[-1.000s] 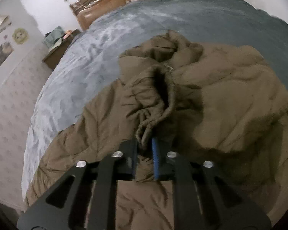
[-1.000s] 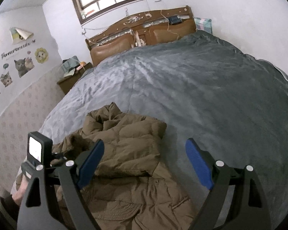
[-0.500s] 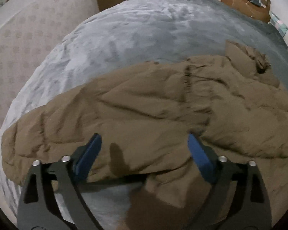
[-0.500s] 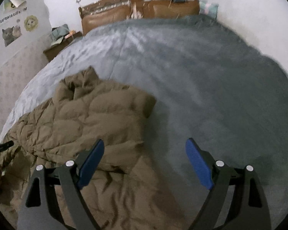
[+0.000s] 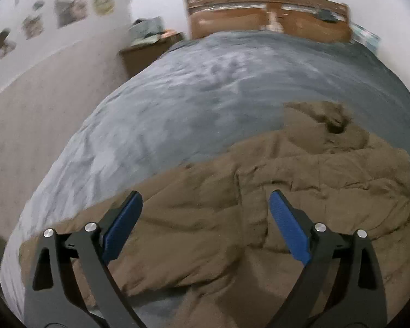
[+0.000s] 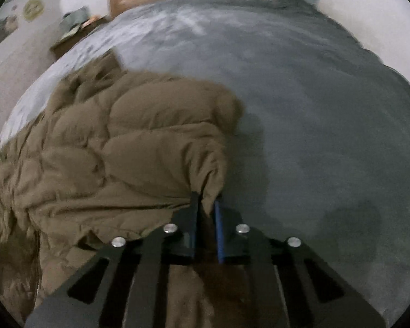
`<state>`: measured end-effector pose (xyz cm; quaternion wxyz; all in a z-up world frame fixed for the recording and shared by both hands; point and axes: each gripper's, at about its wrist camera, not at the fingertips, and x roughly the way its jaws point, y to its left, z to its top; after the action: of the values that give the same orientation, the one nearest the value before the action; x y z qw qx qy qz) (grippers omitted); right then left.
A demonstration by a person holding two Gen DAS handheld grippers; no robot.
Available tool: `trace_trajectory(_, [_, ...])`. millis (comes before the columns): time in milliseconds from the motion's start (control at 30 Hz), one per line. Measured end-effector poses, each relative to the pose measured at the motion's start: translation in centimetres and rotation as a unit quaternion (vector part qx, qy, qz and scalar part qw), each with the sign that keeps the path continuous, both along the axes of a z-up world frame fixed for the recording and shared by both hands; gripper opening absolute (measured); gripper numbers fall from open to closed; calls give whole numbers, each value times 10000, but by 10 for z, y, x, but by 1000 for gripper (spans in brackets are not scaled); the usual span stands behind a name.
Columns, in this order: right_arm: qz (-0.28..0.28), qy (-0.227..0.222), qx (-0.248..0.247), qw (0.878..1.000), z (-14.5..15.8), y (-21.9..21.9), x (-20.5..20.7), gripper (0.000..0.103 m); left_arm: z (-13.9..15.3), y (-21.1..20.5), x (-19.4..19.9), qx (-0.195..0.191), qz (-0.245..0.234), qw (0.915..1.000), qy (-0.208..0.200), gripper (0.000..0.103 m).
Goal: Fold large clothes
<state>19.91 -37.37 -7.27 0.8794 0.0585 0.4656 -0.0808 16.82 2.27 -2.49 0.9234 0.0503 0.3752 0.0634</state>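
Right wrist view: right gripper [image 6: 206,201] fingers have just closed, pinching the brown jacket [image 6: 139,142] edge at 6 o'clock | left gripper [image 5: 205,213], fingers wide since releasing, hovers empty over jacket on bed [image 5: 194,82] | next fold likely starting.

Both views are dim and flatly lit, with no clear light source in frame; colours look muted and slightly grainy; fisheye distortion bows the bed [image 5: 205,87] into a dome and leaves black corners around each circular picture; motion blur smears the wall pictures [image 5: 68,11] and headboard [image 5: 268,11] in the left wrist view, and softens the brown puffer jacket [image 6: 139,147] in the right wrist view; a soft dark shadow lies on the grey blanket [image 6: 350,218] beside the right hand-held gripper [image 6: 206,205]; no glare anywhere.
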Motion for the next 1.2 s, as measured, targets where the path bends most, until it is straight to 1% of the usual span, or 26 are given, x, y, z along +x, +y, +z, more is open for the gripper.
trace_trajectory(33, [-131, -47, -97, 9999, 4, -7, -4, 4, -4, -13, 9, 59, -107, 9999, 34, 94])
trace_trajectory(100, [-430, -60, -381, 9983, 9, -20, -9, 4, -14, -29, 23, 50, -333, 9991, 250, 95])
trace_trajectory(133, [-461, -22, -432, 9980, 10, -22, -10, 4, -26, -41, 35, 193, -356, 9983, 411, 95])
trace_trajectory(167, [-511, -9, -549, 9972, 11, -24, -11, 4, -31, -47, 37, 368, -296, 9977, 486, 95])
trace_trajectory(233, [-644, 8, -702, 9955, 12, -26, -11, 7, -48, -64, 42, 642, -423, 9949, 647, 95])
trace_trajectory(267, [-803, -73, -827, 9933, 17, -26, -14, 9, -55, -68, 45, 835, -417, 9932, 702, 95])
trace_trajectory(300, [-809, -235, -786, 9933, 23, -26, -14, 12, -58, -68, 46, 928, -381, 9923, 724, 95])
trace_trajectory(333, [-602, -531, -563, 9952, 34, -20, -14, 38, -62, -66, 47, 899, -337, 9924, 769, 95])
trace_trajectory(367, [-395, -726, -393, 9958, 44, -12, -14, 80, -64, -62, 47, 826, -269, 9931, 789, 95])
trace_trajectory(400, [-78, -1062, -106, 9943, 54, 1, -14, 91, -63, -59, 48, 758, -169, 9942, 739, 95])
trace_trajectory(433, [211, -1290, 186, 9913, 60, 13, -14, 94, -59, -55, 46, 640, -97, 9961, 593, 95])
trace_trajectory(467, [489, -1366, 463, 9883, 61, 24, -12, 94, -55, -53, 43, 541, -89, 9974, 462, 95])
trace_trajectory(500, [719, -1232, 604, 9879, 56, 38, -7, 94, -54, -53, 43, 492, -106, 9980, 380, 95])
trace_trajectory(567, [819, -817, 394, 9925, 35, 56, 4, 94, -61, -54, 46, 600, -135, 9967, 520, 95])
trace_trajectory(633, [753, -430, 153, 9961, 13, 57, 8, 94, -72, -51, 48, 670, -67, 9955, 663, 96])
trace_trajectory(667, [666, -163, 62, 9976, 1, 54, 10, 94, -77, -50, 51, 614, -36, 9956, 704, 96])
trace_trajectory(700, [516, 107, 65, 9986, -12, 45, 12, 95, -84, -50, 57, 523, 12, 9960, 730, 98])
trace_trajectory(767, [309, 284, 203, 9989, -24, 30, 13, 97, -90, -39, 51, 403, 133, 9961, 774, 100])
trace_trajectory(800, [283, 308, 196, 9989, -26, 27, 13, 97, -95, -36, 53, 320, 146, 9959, 831, 100])
trace_trajectory(833, [264, 323, 157, 9990, -27, 24, 13, 100, -98, -35, 54, 301, 151, 9958, 847, 100])
trace_trajectory(900, [69, 325, 24, 9994, -28, 16, 11, 101, -101, -37, 57, 377, 153, 9956, 838, 100])
trace_trajectory(1000, [-88, 340, 261, 9990, -31, 7, 13, 101, -100, -39, 61, 373, 171, 9959, 811, 100])
trace_trajectory(1100, [-71, 184, 158, 9997, -19, 13, 6, 101, -96, -37, 67, 102, 155, 9970, 748, 100])
trace_trajectory(1133, [-53, 83, 82, 9999, -12, 16, 3, 101, -89, -32, 63, -29, 143, 9976, 684, 100])
trace_trajectory(1167, [-31, -4, 55, 10000, -6, 16, 0, 101, -80, -24, 47, -108, 132, 9980, 607, 100])
trace_trajectory(1200, [-14, -202, 69, 9998, 8, 21, -3, 101, -72, -22, 43, -162, 106, 9984, 522, 100])
